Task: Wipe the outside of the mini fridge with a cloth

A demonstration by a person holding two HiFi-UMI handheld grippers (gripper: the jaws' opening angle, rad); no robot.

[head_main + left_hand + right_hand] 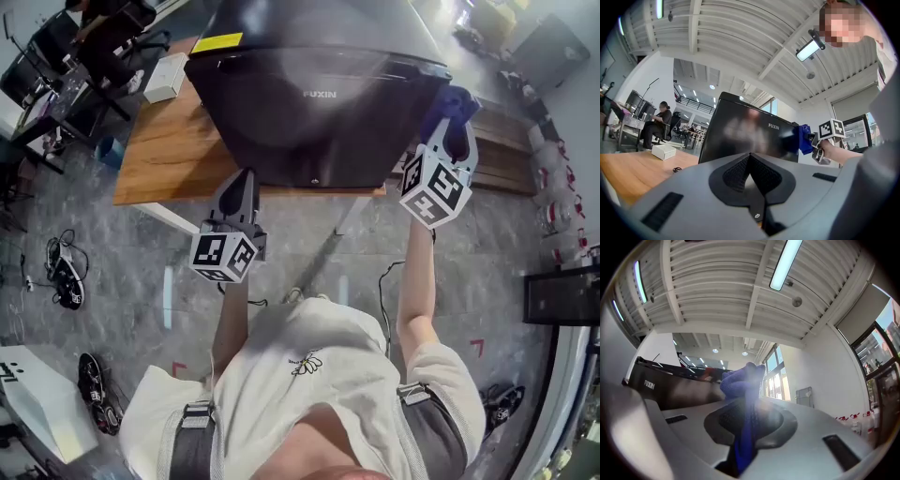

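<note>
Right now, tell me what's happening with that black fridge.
A person is working on a black FUXIN mini fridge that stands on a wooden table. The right gripper is shut on a blue cloth, held at the fridge's right side and seemingly against it. The left gripper is shut and empty, held low in front of the fridge door.

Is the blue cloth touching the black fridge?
Touching: the left gripper view shows the blue cloth pressed on the fridge's right edge, with no gap.
</note>
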